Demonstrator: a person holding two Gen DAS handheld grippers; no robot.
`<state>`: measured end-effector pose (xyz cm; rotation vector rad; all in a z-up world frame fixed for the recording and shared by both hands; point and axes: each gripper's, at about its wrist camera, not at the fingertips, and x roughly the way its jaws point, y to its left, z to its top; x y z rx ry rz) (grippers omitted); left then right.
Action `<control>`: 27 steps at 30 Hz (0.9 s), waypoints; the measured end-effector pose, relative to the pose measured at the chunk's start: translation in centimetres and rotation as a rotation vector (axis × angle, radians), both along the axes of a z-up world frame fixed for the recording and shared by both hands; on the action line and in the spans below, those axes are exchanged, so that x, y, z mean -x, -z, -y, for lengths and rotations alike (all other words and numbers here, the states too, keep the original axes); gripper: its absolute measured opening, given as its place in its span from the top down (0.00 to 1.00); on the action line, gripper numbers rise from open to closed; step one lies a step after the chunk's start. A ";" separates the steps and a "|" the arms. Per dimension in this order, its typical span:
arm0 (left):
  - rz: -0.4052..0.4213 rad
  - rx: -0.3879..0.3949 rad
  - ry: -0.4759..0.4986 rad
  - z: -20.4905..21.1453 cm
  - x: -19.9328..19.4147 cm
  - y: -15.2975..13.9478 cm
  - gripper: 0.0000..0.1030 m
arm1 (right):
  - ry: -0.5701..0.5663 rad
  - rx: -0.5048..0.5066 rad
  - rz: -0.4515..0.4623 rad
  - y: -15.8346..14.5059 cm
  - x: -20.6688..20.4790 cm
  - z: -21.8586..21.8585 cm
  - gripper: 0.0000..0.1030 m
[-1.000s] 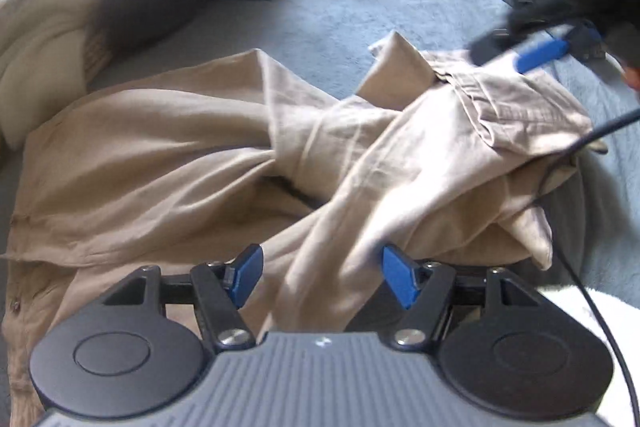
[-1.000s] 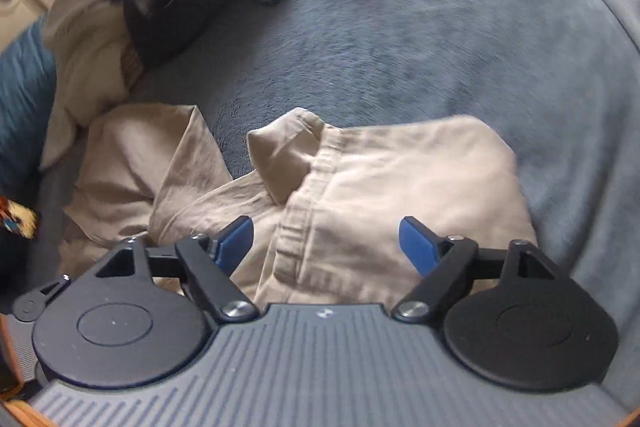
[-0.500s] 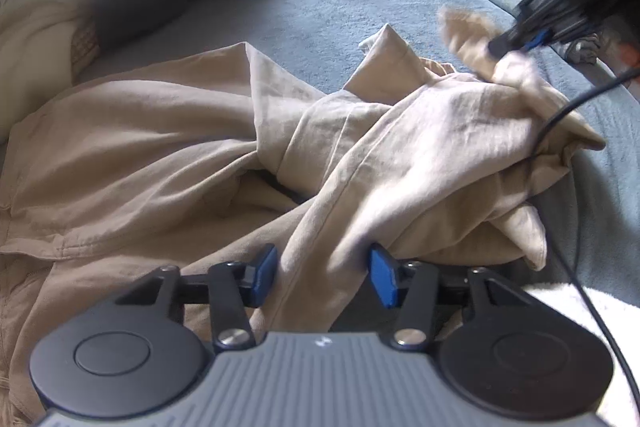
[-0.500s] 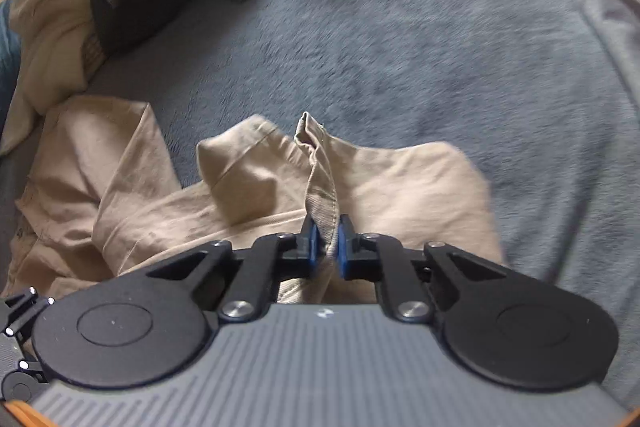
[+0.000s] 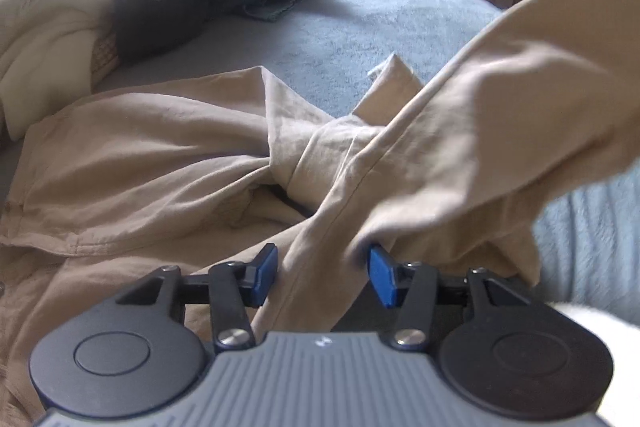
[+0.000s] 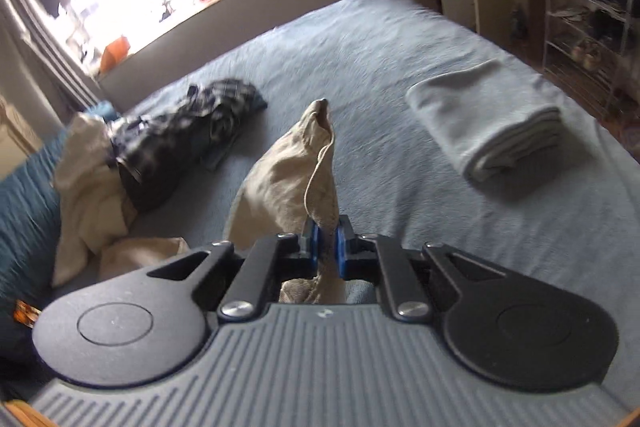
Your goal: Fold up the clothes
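Right wrist view shows the right gripper (image 6: 325,245) pinched tight on a bunched end of the beige garment (image 6: 288,179), lifted clear of the blue bed cover (image 6: 400,39). From there the cloth runs down towards the left gripper (image 5: 323,277), whose jaws have just opened a little and stand about half apart, a seamed fold between them; whether the pads press it is hard to say. The rest lies crumpled along the bed's near edge: thin, creased, linen-like weave.
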<state>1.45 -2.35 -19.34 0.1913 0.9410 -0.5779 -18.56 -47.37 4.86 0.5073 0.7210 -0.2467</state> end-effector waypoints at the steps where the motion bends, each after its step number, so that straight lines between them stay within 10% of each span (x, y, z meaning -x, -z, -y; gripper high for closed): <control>1: -0.012 0.028 -0.007 -0.3 -0.1 -0.2 0.46 | 0.017 -0.017 0.000 -0.7 1.8 0.3 0.93; 6: -0.071 0.127 -0.023 -2.0 0.3 -1.0 0.37 | 0.127 -0.105 -0.106 0.2 9.2 1.5 0.93; 18: -0.129 0.168 -0.035 -3.6 1.0 -1.0 0.37 | 0.412 -0.413 -0.598 23.2 14.8 3.9 0.80; 27: -0.214 0.245 -0.082 -4.6 0.1 -0.8 0.37 | 0.296 -0.203 -0.341 15.8 9.6 5.8 0.31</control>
